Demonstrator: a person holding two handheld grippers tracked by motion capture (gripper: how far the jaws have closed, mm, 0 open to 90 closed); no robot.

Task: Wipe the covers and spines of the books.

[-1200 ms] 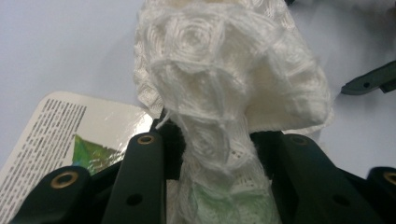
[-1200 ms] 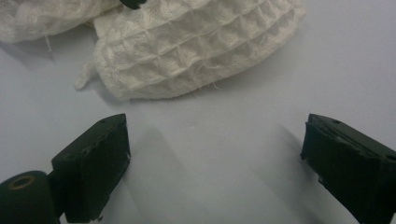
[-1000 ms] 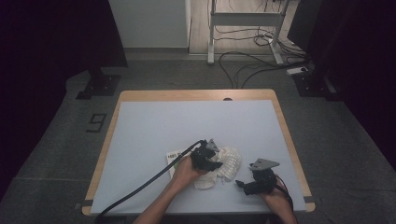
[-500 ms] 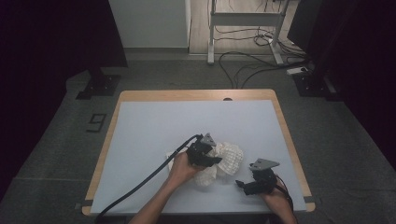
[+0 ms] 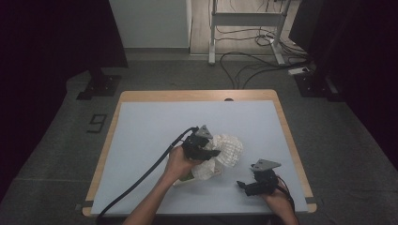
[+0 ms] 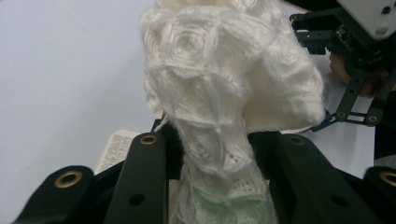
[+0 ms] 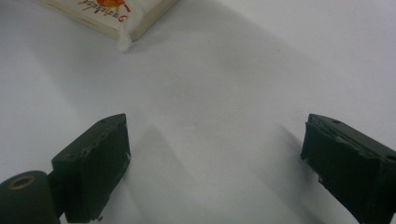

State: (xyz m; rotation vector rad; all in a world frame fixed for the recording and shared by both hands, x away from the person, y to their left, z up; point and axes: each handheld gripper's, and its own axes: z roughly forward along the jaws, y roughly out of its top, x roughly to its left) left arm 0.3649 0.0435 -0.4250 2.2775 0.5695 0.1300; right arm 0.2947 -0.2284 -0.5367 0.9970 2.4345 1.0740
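- Compared with the earlier high view, the left gripper [image 5: 213, 151] sits a little higher in the frame, and the white knitted net [image 5: 220, 154] it carries hangs looser, with more of it bulging to the gripper's right.
- The label card that lay flat at the net's left edge a second ago is no longer visible there in the high view; a barcoded card [image 6: 114, 148] shows low and left in the left gripper view, under the net.
- The right gripper [image 5: 247, 185] rests in the same spot near the lower right of the table [image 5: 155, 122], unchanged.
- Nearest, in the left gripper view, the two black jaws are clamped on the net's narrow neck at lower centre, the knit squeezed between them.
- From that pinch the net's long axis runs up the frame: neck at the bottom, the wider bunched end filling the upper middle and drooping to the right.
- A greenish thing [image 6: 219, 205] shows through the mesh low down, just under the pinch; what it is I cannot tell.
- In the right gripper view the jaws stand wide apart above bare table, holding nothing.
- Farther off, at that view's upper left, lies the corner of a pale printed packet [image 7: 116, 16], well clear of the jaws.
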